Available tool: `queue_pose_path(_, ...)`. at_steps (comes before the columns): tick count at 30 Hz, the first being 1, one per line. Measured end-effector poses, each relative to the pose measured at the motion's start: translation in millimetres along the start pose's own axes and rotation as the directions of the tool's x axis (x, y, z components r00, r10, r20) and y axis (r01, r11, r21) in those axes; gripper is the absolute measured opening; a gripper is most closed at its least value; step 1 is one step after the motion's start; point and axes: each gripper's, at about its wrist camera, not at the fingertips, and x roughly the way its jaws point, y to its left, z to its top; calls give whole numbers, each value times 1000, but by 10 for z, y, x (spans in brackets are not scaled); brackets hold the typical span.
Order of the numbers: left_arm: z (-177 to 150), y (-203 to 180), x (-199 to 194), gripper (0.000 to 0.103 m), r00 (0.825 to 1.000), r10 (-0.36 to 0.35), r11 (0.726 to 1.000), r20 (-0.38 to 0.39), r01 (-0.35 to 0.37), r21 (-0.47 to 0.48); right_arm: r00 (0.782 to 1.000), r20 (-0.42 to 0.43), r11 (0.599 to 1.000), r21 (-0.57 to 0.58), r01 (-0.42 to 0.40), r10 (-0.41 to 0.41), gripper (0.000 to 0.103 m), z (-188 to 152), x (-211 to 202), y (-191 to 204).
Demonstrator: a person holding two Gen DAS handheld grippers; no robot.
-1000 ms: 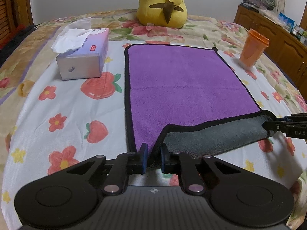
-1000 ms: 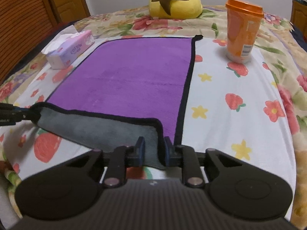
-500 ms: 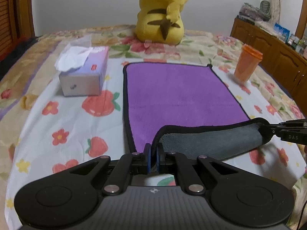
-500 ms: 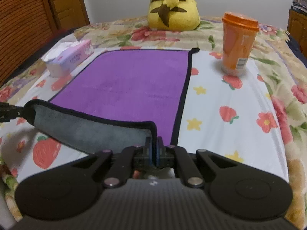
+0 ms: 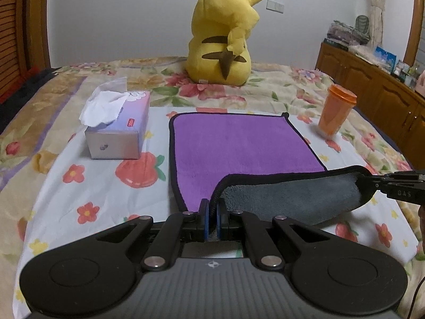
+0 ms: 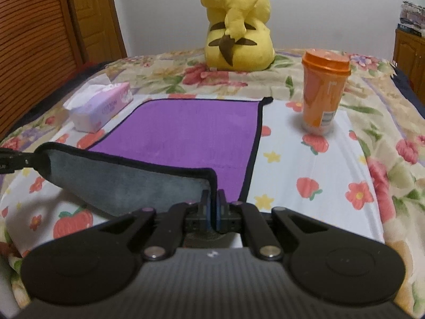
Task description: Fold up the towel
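A purple towel (image 5: pixel 239 141) with black trim and a grey underside lies on a floral bed sheet (image 5: pixel 101 186); it also shows in the right wrist view (image 6: pixel 191 133). My left gripper (image 5: pixel 211 212) is shut on the towel's near left corner. My right gripper (image 6: pixel 212 207) is shut on the near right corner; it shows at the right edge of the left wrist view (image 5: pixel 372 179). The near edge is lifted between both grippers, with the grey underside (image 5: pixel 292 196) facing me. The far part of the towel lies flat.
A tissue box (image 5: pixel 117 133) stands left of the towel. An orange lidded cup (image 6: pixel 322 93) stands to its right. A yellow plush toy (image 5: pixel 220 40) sits behind the towel. Wooden cabinets (image 5: pixel 372 87) line the right side.
Both grippers closed on the towel's near corners and rose, lifting the near edge higher off the sheet. The cameras now look from higher up.
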Motion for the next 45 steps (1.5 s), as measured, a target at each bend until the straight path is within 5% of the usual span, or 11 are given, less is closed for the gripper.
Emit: queue_pose_path(45, 370, 20, 529, 8, 999, 20, 997, 48, -24, 80, 998, 62, 998, -62, 7, -4, 5, 212, 331, -144)
